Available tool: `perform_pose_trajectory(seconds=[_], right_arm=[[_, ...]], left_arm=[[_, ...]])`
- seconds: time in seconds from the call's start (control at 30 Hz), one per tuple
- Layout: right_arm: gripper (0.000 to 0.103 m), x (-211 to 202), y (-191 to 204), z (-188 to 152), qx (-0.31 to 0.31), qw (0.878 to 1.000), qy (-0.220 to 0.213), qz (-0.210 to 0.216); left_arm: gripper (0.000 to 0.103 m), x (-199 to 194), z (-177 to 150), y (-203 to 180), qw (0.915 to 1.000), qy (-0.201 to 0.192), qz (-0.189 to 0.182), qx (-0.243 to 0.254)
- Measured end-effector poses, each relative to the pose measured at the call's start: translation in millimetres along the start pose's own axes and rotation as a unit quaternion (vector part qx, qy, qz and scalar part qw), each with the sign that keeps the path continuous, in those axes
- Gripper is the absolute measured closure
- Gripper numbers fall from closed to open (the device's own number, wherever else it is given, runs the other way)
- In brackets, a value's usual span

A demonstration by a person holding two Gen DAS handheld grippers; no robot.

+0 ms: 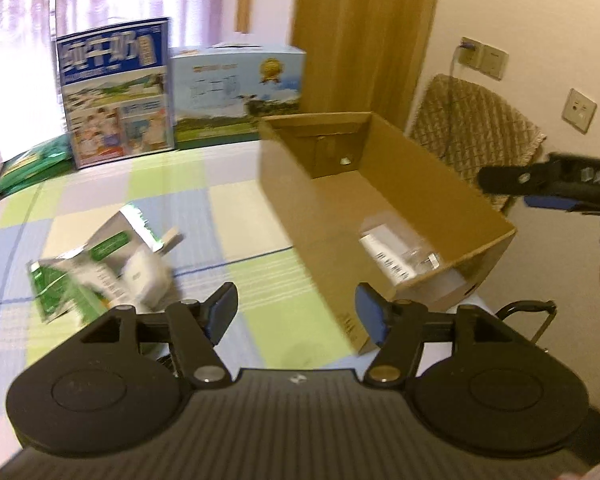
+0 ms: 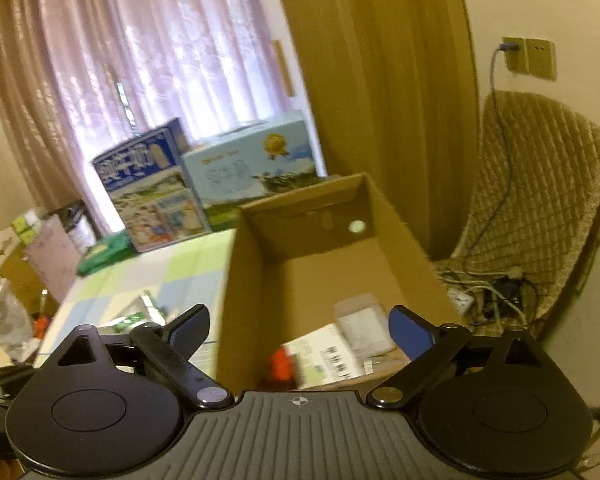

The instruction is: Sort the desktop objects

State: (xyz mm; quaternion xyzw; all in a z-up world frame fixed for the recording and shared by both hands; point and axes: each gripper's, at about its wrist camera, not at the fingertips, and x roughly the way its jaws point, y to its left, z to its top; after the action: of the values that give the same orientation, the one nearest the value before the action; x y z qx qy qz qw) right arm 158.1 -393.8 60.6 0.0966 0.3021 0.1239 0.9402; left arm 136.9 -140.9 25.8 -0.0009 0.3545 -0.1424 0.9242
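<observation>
An open cardboard box (image 1: 308,216) (image 2: 256,280) stands on the checked tablecloth (image 1: 228,208). Inside it lie a white labelled packet (image 1: 388,252) (image 2: 328,356), a clear plastic bag (image 2: 364,320) and something red (image 2: 280,364). Left of the box, loose on the cloth, lie green-and-silver foil packets (image 1: 80,272) (image 2: 132,316), a white pouch (image 1: 148,280) and a small wooden piece (image 1: 172,238). My left gripper (image 1: 296,314) is open and empty, just before the box's near corner. My right gripper (image 2: 300,328) is open and empty above the box; it shows at the right edge (image 1: 540,180) of the left wrist view.
Two printed milk cartons (image 1: 120,92) (image 1: 236,92) and a green package (image 1: 32,164) stand at the table's far edge by the curtain. A chair with a quilted cover (image 2: 540,208) sits right of the table, cables and a power strip (image 2: 488,292) on it. Clutter (image 2: 16,280) lies left.
</observation>
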Motion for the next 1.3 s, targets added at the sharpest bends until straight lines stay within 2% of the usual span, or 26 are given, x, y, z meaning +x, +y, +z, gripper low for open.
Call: perform_pose_trajectory(seconds=[0.1,0.3,0.57,0.83,1.0,1.07,1.13,1.3], right_arm=[[0.006,-7.4,21.8,-7.8,-0.008,1.000,0.000,0.022],[0.002,-11.3,72.2,-30.8,-0.037,0.997,0.013,0.067],[0.002,11.2,126.2,-69.3,-0.096,0.988,0.061,0.102],[0.002,47.9,148.2,-99.1,-0.121,0.981,0.102,0.112],[0.003,80.7,153.4,-105.8,-0.116,0.979,0.125,0.110],[0.008,98.4,156.2,-107.7,-0.120,0.977,0.137,0.108],[0.020,116.8,157.7,-109.7,-0.120,0.975,0.152,0.108],[0.039,158.2,162.8,-114.5,-0.124,0.971,0.179,0.102]], left_arm=[[0.035,-16.3,-15.9,22.0,0.9997,0.000,0.021,-0.014],[0.029,-44.9,-49.9,76.0,0.9958,0.011,0.079,-0.045],[0.017,-67.9,-73.5,128.9,0.9891,0.018,0.129,-0.070],[0.016,-56.8,-78.0,156.1,0.9884,0.022,0.133,-0.070],[0.016,-30.8,-80.3,168.3,0.9903,0.037,0.115,-0.068],[0.016,-17.3,-80.1,171.6,0.9913,0.045,0.109,-0.060],[0.016,-3.3,-79.6,174.5,0.9918,0.054,0.105,-0.048],[0.016,25.8,-76.2,190.9,0.9924,0.063,0.102,-0.029]])
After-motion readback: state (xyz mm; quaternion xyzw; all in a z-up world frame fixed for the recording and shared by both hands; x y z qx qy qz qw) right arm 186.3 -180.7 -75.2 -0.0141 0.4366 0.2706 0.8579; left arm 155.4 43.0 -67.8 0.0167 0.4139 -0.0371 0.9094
